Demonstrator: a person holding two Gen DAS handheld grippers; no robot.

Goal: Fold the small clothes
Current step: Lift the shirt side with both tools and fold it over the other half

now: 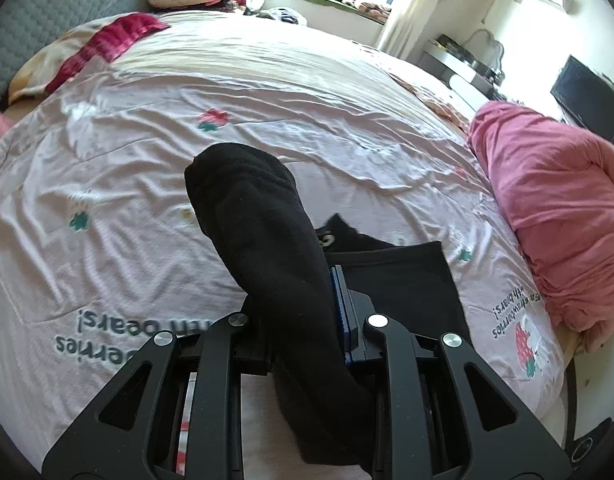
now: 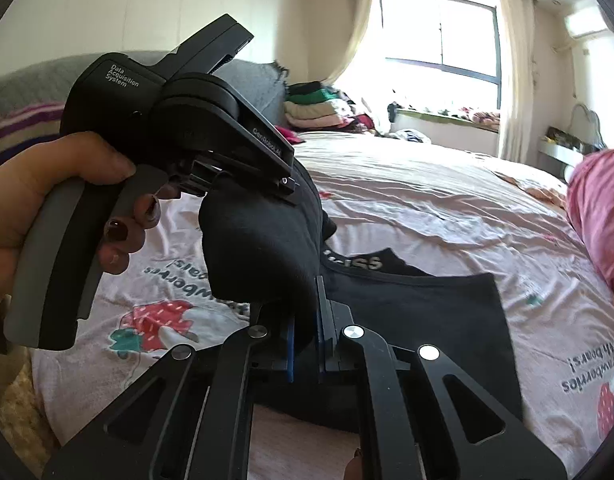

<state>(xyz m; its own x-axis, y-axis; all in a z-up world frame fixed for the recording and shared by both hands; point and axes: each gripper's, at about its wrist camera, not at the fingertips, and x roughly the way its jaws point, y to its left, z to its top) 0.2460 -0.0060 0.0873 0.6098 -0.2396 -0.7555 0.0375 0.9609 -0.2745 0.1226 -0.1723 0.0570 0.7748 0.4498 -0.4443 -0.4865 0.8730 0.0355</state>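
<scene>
Two grippers share one black garment (image 2: 263, 240) lifted above the bed (image 2: 427, 184); the left gripper (image 1: 303, 300) and right gripper (image 2: 305, 344) each have jaws clamped on cloth; keep both grips level, lay the raised fold squarely over the flat part (image 2: 419, 320).

1. "Data Acquisition System" stands in small white letters on the black plastic housing of the left gripper (image 2: 295, 188), up and left of the right claw.
2. "GenRobot.AI", as far as it can be made out, runs along that same housing's lower edge.
3. The pale pink printed bedsheet (image 1: 267, 92) carries upside-down dark green lettering: "...erries" and "...bears!" left of the left claw, "strawberries with bears!" to its right.
4. The black folded garment with white lettering (image 2: 419, 312) shows "...SS" near its neckline, just beyond the right claw.
</scene>
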